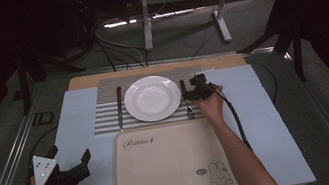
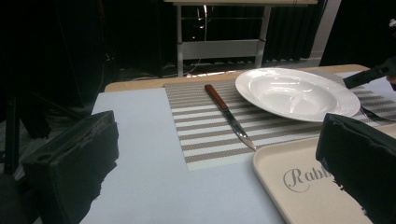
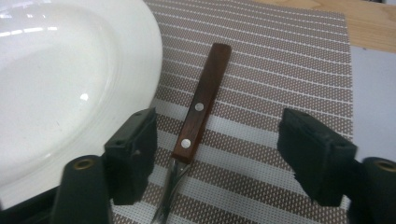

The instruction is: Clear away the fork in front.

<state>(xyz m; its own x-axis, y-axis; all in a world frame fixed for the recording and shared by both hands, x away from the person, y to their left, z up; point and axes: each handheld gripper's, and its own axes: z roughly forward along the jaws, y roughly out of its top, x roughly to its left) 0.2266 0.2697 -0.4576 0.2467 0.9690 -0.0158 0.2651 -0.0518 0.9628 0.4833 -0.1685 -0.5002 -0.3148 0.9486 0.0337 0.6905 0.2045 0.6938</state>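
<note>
Now R gripper [image 3: 215,154], jaws apart, astride fork [image 3: 201,114].

Glossy white ceramic plate [image 3: 60,79], wood-handled metal fork [image 3: 201,109], woven matt striped placemat [image 3: 280,70], smooth tray [image 1: 170,167]

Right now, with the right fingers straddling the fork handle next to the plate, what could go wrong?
1. The fork lies off-centre, nearer the fingers' plate side; on closing they may push it sideways instead of pinching it.
2. That same side sits close to the plate rim, so a further descent could knock the plate.
3. The handle lies flat on the placemat; the fingers may scrape the mat and miss.
</note>
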